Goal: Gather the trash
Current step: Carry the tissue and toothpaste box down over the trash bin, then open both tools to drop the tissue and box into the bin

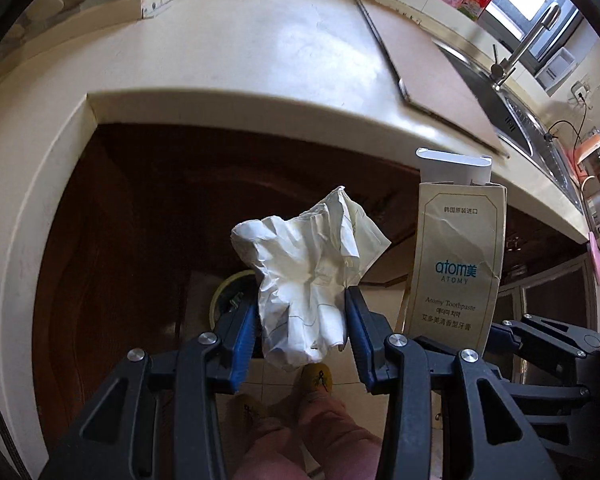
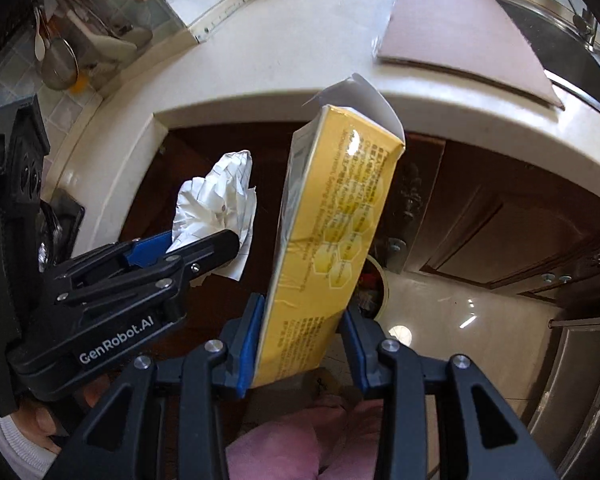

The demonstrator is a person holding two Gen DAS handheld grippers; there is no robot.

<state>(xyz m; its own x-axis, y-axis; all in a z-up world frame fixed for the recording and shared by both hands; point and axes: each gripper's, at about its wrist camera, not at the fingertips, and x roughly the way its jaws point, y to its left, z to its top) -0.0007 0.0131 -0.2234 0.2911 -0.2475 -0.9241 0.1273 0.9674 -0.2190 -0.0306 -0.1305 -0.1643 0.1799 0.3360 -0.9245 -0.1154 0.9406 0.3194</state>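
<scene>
Left wrist view shows my left gripper (image 1: 300,320) clamped on a crumpled ball of white paper (image 1: 308,276), its blue pads (image 1: 246,340) pressing the wad from both sides while most of the paper sticks out past the tips. Beside it on the right, my right gripper (image 2: 300,340) holds a long yellow and cream cardboard toothpaste box (image 2: 324,240) by its lower end, with the opened white flap (image 2: 356,96) pointing up toward the front edge of the pale stone countertop (image 2: 260,60). Both pieces of trash are off the countertop and hang in front of the dark wooden cabinet doors (image 1: 140,220), above the tiled floor. Below them I can make out the pale round rim of what I take to be a waste bin (image 1: 230,284), partly hidden behind the paper and my own fingers. The step, as I judge it, is to carry both loads over that rim and let go. I should bring each gripper squarely above the opening before I release anything, lowering the box so its long body tips inside rather than catching on the rim. I must also keep the two grippers apart, since they already hang near each other.
</scene>
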